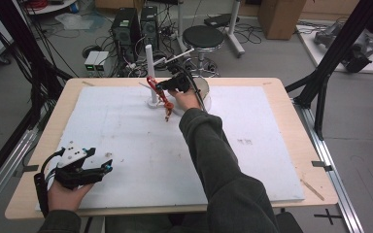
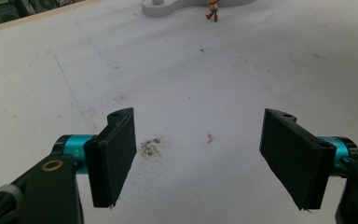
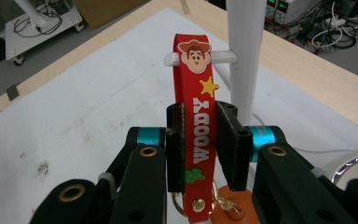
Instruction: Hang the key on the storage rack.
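Note:
A red strap keychain [image 3: 193, 79] with a cowboy face and a yellow star stands upright between my right gripper's jaws [image 3: 200, 114], which are shut on its middle. Its top end sits at the short white peg [image 3: 223, 57] of a white pole stand [image 3: 244, 42]; the peg crosses behind it. A gold ring and an orange charm [image 3: 230, 205] hang at its lower end. In the high view, the right gripper [image 1: 161, 86] is beside the stand [image 1: 150, 63] at the table's far middle. My left gripper [image 1: 108, 167] rests at the front left, open [image 2: 198, 154], with nothing between its jaws.
A white mat [image 1: 141, 145] covers the wooden table [image 1: 291, 111]. A round shiny-rimmed dish [image 1: 206, 90] lies just right of the stand's base [image 1: 153, 103]. A stool [image 1: 203, 36], computer towers [image 1: 126, 24] and cables stand on the floor beyond the far edge.

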